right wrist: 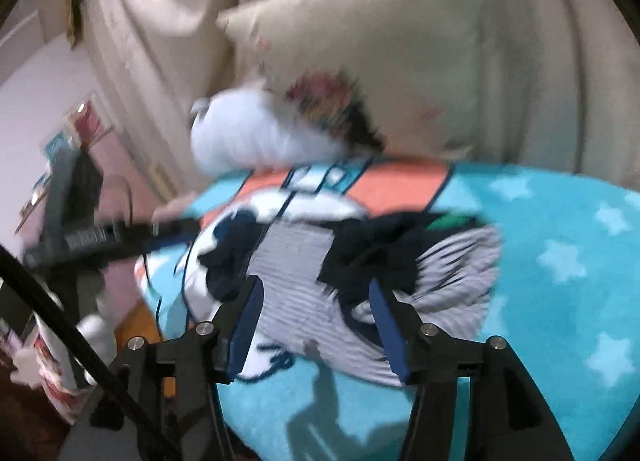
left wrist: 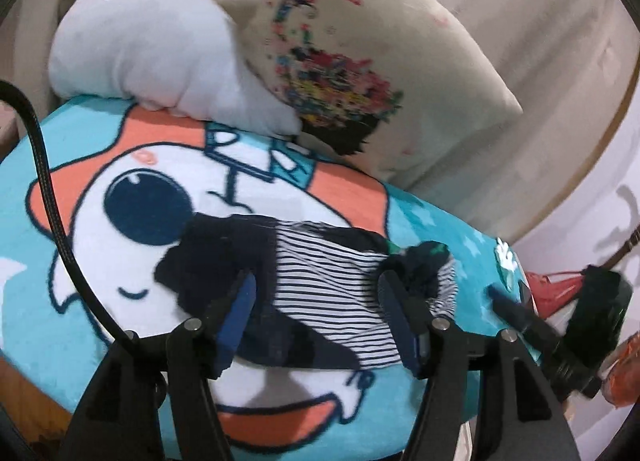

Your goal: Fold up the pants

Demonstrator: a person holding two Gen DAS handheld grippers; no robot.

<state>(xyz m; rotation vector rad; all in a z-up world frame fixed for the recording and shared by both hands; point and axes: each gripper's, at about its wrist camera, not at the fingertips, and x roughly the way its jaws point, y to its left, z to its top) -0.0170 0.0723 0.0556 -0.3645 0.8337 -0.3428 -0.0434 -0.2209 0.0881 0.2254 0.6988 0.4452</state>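
Small pants (left wrist: 320, 281) in navy with black-and-white stripes lie crumpled on a teal cartoon blanket (left wrist: 80, 165). My left gripper (left wrist: 316, 289) is open, its blue-padded fingers (left wrist: 240, 309) straddling the pants just above them. In the right wrist view the same pants (right wrist: 360, 281) look blurred. My right gripper (right wrist: 316, 297) is open over their near edge. The right gripper also shows in the left wrist view (left wrist: 516, 313) at the right, beside the pants. The left gripper appears in the right wrist view (right wrist: 100, 241) at the left, blurred.
A white plush toy (left wrist: 160, 57) and a beige printed cushion (left wrist: 380, 61) rest at the blanket's far edge against a beige sofa back (right wrist: 540, 41). A black cable (left wrist: 52, 201) crosses the left. Red items (left wrist: 560, 285) lie off the blanket's right edge.
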